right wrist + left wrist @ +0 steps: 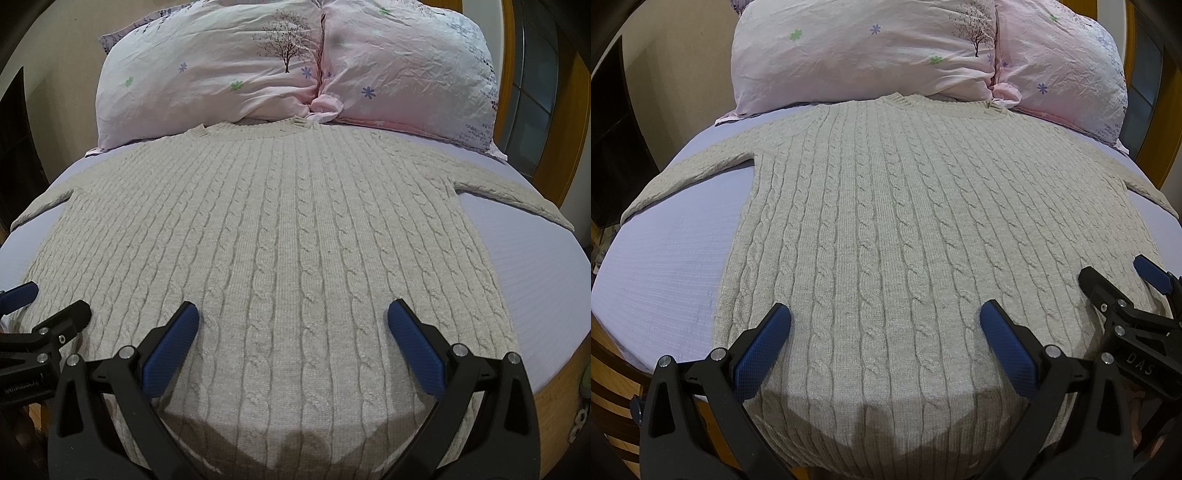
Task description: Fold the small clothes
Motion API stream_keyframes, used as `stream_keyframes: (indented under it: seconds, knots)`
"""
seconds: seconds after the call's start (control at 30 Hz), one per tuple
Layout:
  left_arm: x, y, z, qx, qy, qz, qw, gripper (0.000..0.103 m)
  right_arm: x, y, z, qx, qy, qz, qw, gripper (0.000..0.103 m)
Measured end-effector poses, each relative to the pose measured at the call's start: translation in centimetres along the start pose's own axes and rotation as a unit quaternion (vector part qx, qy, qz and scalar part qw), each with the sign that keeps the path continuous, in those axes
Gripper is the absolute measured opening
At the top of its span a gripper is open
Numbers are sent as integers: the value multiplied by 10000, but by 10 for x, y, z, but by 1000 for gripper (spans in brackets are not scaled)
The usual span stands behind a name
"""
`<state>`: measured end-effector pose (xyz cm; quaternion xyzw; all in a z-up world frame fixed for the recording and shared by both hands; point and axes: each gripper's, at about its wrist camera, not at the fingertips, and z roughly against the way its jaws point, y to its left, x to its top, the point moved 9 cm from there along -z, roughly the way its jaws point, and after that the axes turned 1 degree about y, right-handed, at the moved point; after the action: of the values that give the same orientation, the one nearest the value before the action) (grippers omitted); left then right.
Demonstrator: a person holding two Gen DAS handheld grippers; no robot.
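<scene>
Both grippers' fingers spread, L gripper [884,314] & R gripper [293,314] over sweater [886,229] hem: pinch sleeves at 9 & 3 o'clock first.

Beige cable-knit sweater [886,221]; lilac sheet [672,266]; pink floral pillows [857,55]; blue-padded black tools.

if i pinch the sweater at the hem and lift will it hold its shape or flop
Likely flop: the sweater is soft cable knit lying limp and flat on the bed, sleeves trailing off the sides. The thick knit probably makes it fairly heavy, so it may sag and stretch between the left gripper and right gripper. Its ribbed texture should grip the pads rather than slip.
</scene>
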<state>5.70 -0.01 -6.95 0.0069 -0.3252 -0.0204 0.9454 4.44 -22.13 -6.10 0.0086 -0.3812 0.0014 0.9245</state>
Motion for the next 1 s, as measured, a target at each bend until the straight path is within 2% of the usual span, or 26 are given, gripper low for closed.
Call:
stream_keyframes:
  seconds: [0.4, 0.5, 0.57, 0.6, 0.67, 0.73, 0.77, 0.8, 0.87, 0.9, 1.0]
  knots:
    - [1, 0, 2, 6, -8, -5, 10000, 102, -1, 3, -1, 112, -321, 167, 9993, 101]
    - [1, 0, 1, -4, -106, -29, 9999, 102, 1, 2, 1, 459, -309, 406, 9976, 101]
    - [0, 1, 4, -23, -236, -74, 9997, 102, 13, -13, 8, 776, -318, 163, 9963, 101]
    - [1, 1, 5, -55, -310, -112, 9994, 102, 27, -35, 17, 901, -502, -184, 9945, 101]
    - [2, 1, 6, -153, -353, -150, 9991, 102, 52, -81, 27, 874, -750, -829, 9899, 101]
    - [9, 6, 8, -392, -410, -115, 9983, 102, 77, -154, 26, 582, -816, -1703, 9803, 101]
    - [14, 9, 8, -493, -464, -58, 9977, 102, 83, -181, 22, 467, -811, -2007, 9752, 97]
    - [23, 18, 10, -556, -578, 43, 9968, 102, 89, -222, 14, 256, -732, -2472, 9659, 91]
    - [38, 36, 13, -501, -765, 218, 9956, 102, 92, -280, -1, 3, -550, -3138, 9479, 70]
    - [48, 50, 13, -432, -857, 350, 9948, 102, 91, -316, -12, -178, -415, -3568, 9331, 63]
    - [69, 85, 12, -234, -1059, 678, 9918, 102, 85, -387, -33, -544, -264, -4427, 8947, 58]
